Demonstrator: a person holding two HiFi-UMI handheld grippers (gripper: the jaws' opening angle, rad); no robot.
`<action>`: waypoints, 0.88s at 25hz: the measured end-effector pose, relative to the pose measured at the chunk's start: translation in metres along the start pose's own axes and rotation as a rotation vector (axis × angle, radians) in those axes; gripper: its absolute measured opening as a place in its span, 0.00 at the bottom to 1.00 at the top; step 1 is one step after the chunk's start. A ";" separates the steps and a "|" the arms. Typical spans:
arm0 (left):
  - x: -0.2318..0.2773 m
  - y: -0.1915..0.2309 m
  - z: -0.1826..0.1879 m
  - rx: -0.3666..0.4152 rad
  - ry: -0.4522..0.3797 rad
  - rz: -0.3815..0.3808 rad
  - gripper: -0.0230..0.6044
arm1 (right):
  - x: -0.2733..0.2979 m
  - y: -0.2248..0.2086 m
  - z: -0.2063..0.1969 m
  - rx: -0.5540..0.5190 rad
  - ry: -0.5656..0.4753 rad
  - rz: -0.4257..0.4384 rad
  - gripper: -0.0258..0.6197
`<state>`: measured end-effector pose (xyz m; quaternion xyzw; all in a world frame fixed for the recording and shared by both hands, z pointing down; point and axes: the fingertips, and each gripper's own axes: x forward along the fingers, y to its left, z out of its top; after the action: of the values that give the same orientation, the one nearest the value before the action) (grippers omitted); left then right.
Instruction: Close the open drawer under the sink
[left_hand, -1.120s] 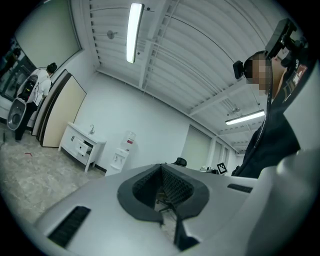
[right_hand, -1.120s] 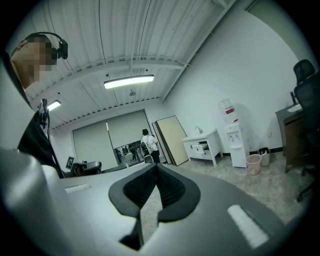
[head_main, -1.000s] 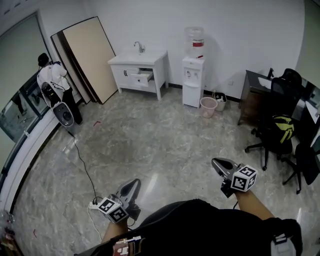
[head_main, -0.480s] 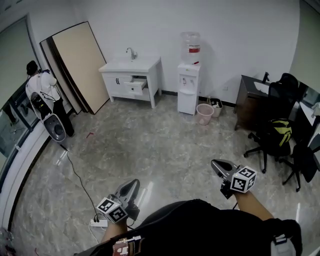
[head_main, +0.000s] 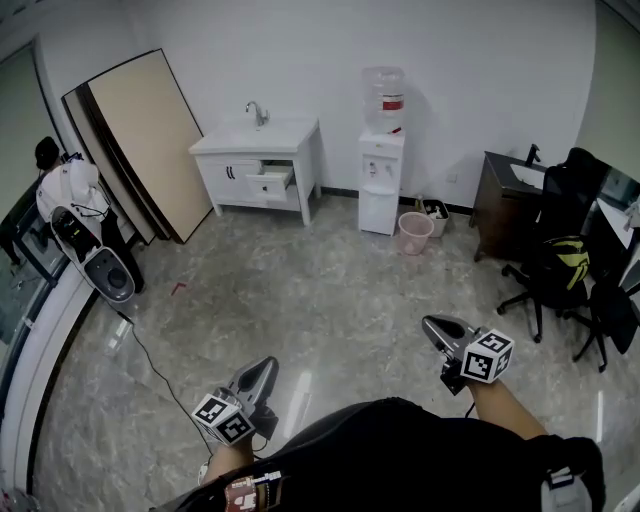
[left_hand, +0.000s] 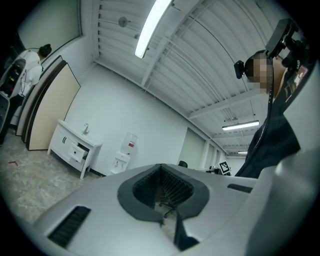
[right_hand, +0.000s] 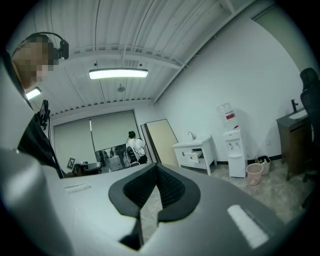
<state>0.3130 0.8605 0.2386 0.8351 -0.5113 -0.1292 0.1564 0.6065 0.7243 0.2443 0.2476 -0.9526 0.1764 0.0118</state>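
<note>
White drawer (head_main: 270, 181) sits in the right half of the white sink cabinet (head_main: 300, 150), below the basin and chrome tap (head_main: 257, 112). It is pulled partway out into the room. The cabinet stands against the far wall, between a leaning beige board (head_main: 140, 130) and a white water dispenser (head_main: 382, 170). The drawer is well apart from both grippers, across a stretch of grey marbled floor (head_main: 300, 290).

The left gripper (head_main: 268, 366) and the right gripper (head_main: 432, 324) are held low in front of the person and point roughly level into the room. In each gripper view the dark ribbed fingers (left_hand: 176, 186) meet at their tips, with nothing between them, so both are closed and empty.

The drawer looks like a painted board box on runners, so it is probably stiff, fairly light and free to slide. It should not need gripping at all. A flat push on the front panel, near its middle, would likely send it in squarely. A push at one corner might twist it on its runners and make it bind. The paint looks smooth, so a closed fingertip could skid sideways across it. Whether the front carries a knob is too small to tell. A hard shove might bang it or make it bounce back out.
</note>
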 end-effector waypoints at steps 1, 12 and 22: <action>-0.001 0.010 0.001 -0.003 0.003 0.001 0.04 | 0.011 0.001 -0.002 0.002 0.005 0.000 0.04; -0.002 0.086 0.013 -0.044 -0.012 0.081 0.04 | 0.100 -0.014 0.006 -0.004 0.053 0.050 0.04; 0.070 0.111 0.026 -0.017 -0.062 0.191 0.04 | 0.161 -0.106 0.027 0.017 0.077 0.157 0.04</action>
<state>0.2444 0.7475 0.2547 0.7769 -0.5920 -0.1438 0.1589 0.5172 0.5534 0.2713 0.1654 -0.9664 0.1940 0.0322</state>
